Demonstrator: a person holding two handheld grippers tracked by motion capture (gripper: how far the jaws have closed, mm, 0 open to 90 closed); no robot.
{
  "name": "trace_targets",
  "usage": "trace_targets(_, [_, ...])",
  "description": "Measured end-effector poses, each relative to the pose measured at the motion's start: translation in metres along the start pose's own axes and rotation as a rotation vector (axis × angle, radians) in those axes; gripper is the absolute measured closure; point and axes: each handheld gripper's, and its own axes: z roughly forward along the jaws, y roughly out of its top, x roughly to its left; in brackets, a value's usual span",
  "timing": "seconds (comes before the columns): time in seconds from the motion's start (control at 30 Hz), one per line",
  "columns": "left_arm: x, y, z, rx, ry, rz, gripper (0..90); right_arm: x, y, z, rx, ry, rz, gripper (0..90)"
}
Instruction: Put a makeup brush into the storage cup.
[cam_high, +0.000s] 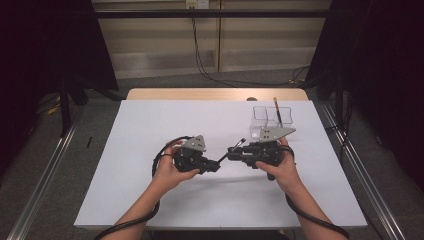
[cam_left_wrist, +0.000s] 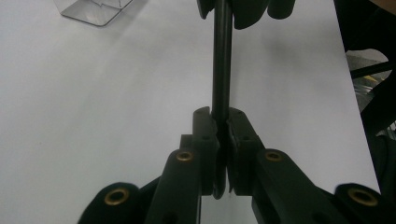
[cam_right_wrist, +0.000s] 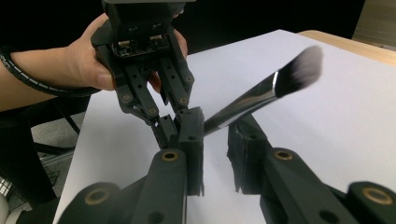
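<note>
The makeup brush (cam_right_wrist: 261, 95) hangs above the worktop (cam_high: 150, 150), between the two hands. The left tool (cam_left_wrist: 223, 140) is clamped tight on the handle end. The right tool (cam_right_wrist: 215, 140) has its jaws around the metal collar, with a gap showing on one side, so not pinching yet as far as I can tell. I'd get the right one squeezed firmly before easing the left off, then carry the brush bristles-up toward the clear holder (cam_high: 265, 120), where another brush (cam_high: 276, 111) already stands.
</note>
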Motion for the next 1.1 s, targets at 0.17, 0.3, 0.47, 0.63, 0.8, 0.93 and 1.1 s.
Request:
trace_targets(0.17, [0.000, 0.000, 0.002, 0.002, -0.007, -0.002, 83.8, 0.000, 0.000, 0.000, -0.005, 0.003, 0.009, 77.0])
trace_targets(0.3, [0.001, 0.000, 0.004, -0.001, -0.011, -0.018, 83.8, -0.001, 0.000, 0.001, -0.002, 0.006, 0.016, 77.5])
trace_targets(0.47, [0.002, -0.002, 0.008, -0.013, -0.022, -0.036, 83.7, -0.001, 0.001, 0.001, -0.005, 0.011, 0.024, 78.5])
trace_targets(0.63, [0.001, -0.002, 0.012, -0.005, -0.019, -0.038, 83.5, -0.002, 0.002, 0.004, -0.009, 0.029, 0.043, 80.1])
trace_targets(0.8, [0.001, -0.001, 0.016, -0.014, -0.012, -0.034, 82.8, -0.002, 0.004, 0.007, -0.020, 0.051, 0.064, 82.9])
trace_targets(0.93, [0.001, -0.001, 0.019, -0.032, -0.022, -0.041, 82.7, -0.002, 0.006, 0.008, -0.026, 0.059, 0.070, 84.2])
trace_targets(1.1, [0.002, 0.000, 0.019, -0.050, -0.025, -0.048, 82.8, -0.003, 0.007, 0.007, -0.036, 0.056, 0.086, 84.3])
